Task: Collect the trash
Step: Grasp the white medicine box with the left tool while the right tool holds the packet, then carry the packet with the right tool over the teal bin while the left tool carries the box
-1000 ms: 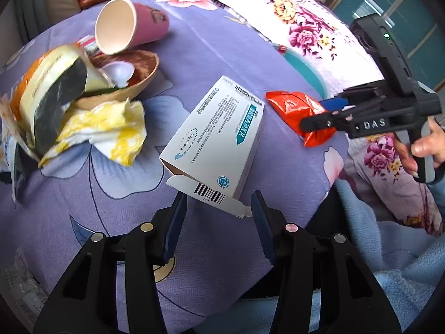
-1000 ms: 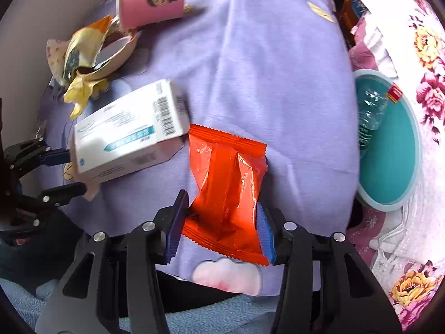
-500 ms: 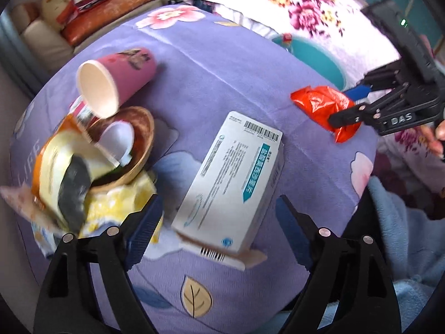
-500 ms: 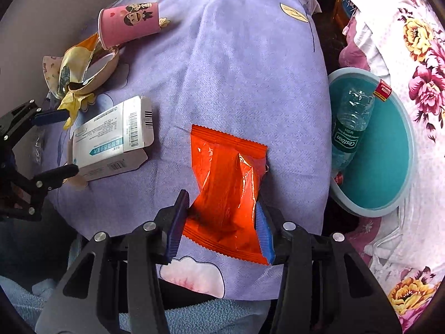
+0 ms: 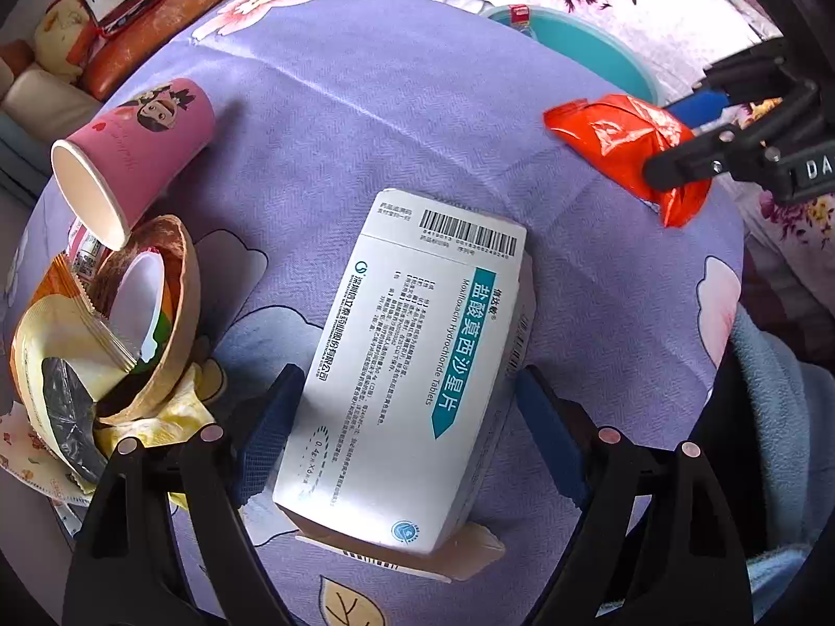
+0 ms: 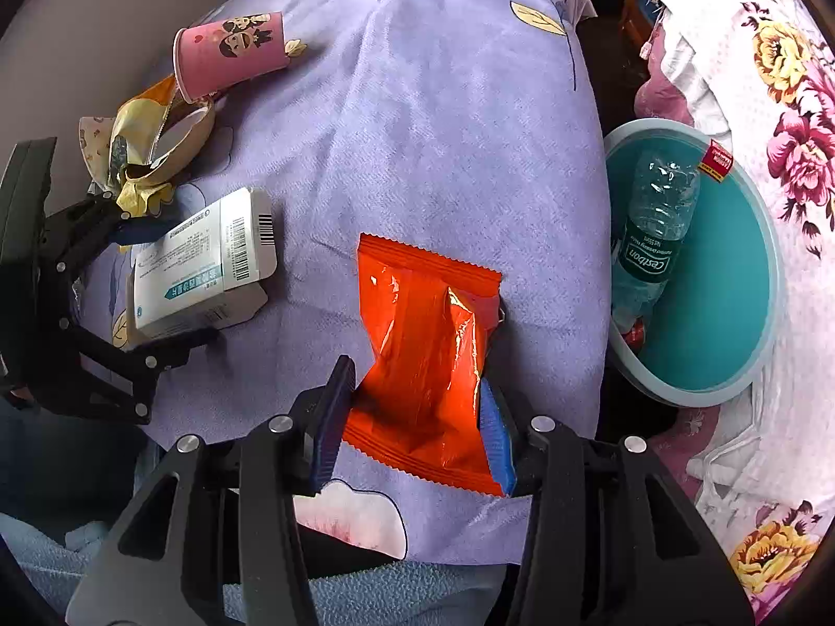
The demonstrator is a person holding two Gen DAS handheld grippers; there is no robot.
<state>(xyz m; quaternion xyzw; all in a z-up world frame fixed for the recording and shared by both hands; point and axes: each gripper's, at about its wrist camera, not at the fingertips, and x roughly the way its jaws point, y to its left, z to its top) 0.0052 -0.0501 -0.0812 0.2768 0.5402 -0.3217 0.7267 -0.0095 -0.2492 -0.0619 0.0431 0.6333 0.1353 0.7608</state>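
A white medicine box (image 5: 417, 365) lies on the purple floral cloth (image 5: 391, 120). My left gripper (image 5: 412, 433) is open, its fingers on either side of the box's near end. My right gripper (image 6: 415, 417) is shut on an orange snack wrapper (image 6: 422, 344), whose far end rests on the cloth. The box also shows in the right wrist view (image 6: 203, 266), and the wrapper in the left wrist view (image 5: 631, 141). A teal basin (image 6: 730, 281) to the right holds a clear plastic bottle (image 6: 652, 229).
A pink paper cup (image 5: 130, 151) lies on its side at the left. Beside it sits a brown paper bowl (image 5: 167, 313) with crumpled yellow wrappers (image 5: 47, 360). A floral bedcover (image 6: 772, 78) lies beyond the basin. Cushions (image 5: 156, 26) are at the far edge.
My left gripper opened wide and came down around the medicine box's near end. My right gripper stayed shut on the orange wrapper and drew back slightly.
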